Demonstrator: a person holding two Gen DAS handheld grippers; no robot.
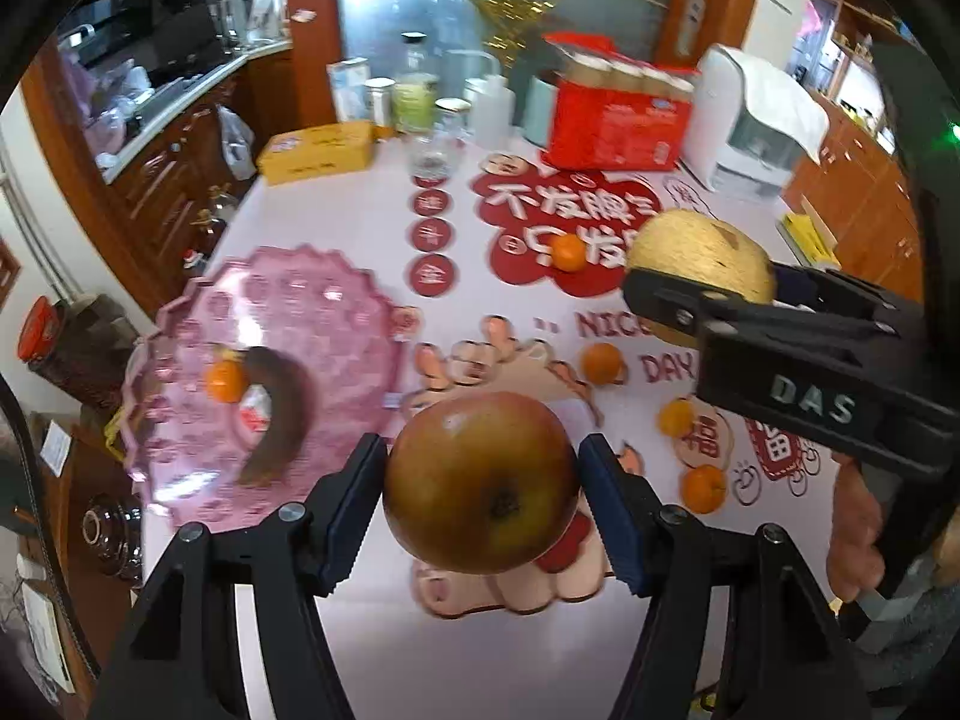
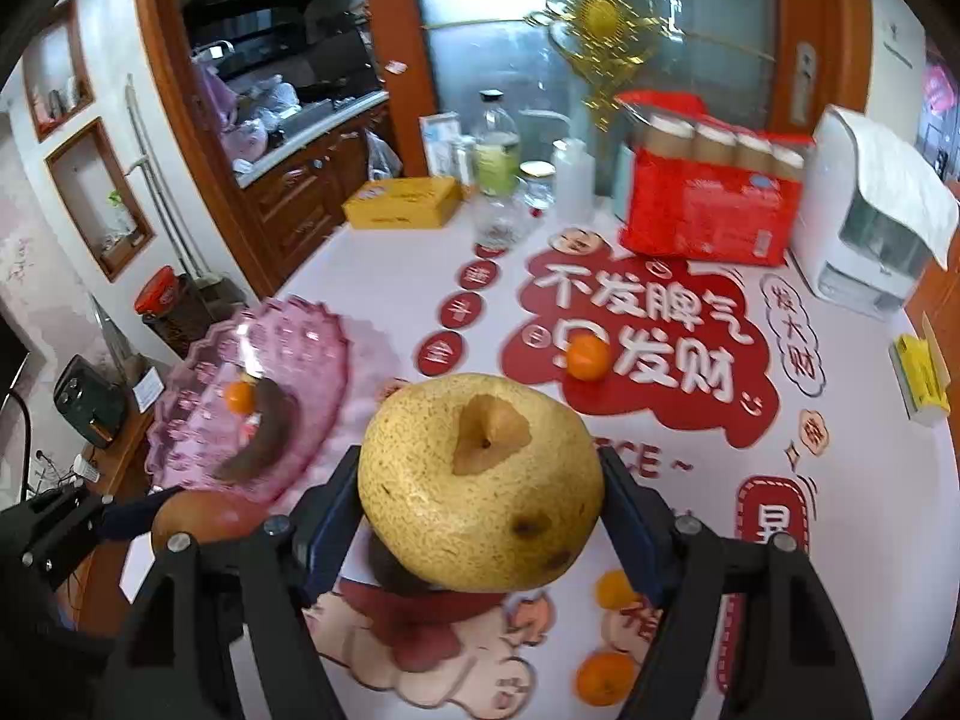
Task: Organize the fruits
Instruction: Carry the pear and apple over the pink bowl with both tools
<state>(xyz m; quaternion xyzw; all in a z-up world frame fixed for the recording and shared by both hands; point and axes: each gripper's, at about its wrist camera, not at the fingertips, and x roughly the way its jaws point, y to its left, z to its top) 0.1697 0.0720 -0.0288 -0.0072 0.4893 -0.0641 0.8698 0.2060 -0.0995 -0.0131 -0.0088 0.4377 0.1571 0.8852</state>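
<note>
My left gripper (image 1: 483,480) is shut on a reddish-brown apple (image 1: 480,480), held above the table. My right gripper (image 2: 480,492) is shut on a big yellow pear (image 2: 480,480), also off the table; that pear (image 1: 699,258) and its gripper show at the right of the left wrist view. The apple (image 2: 198,516) peeks in at the lower left of the right wrist view. A pink glass plate (image 1: 300,300) on the left holds a brown banana (image 1: 282,414) and a small orange (image 1: 227,380). Several small oranges (image 1: 602,363) lie loose on the table.
At the table's far side stand a yellow box (image 1: 318,150), bottles and jars (image 1: 414,90), a red carton of cups (image 1: 618,114) and a white appliance (image 1: 750,120). A yellow pack (image 2: 918,372) lies at the right edge. Wooden cabinets flank the table on the left.
</note>
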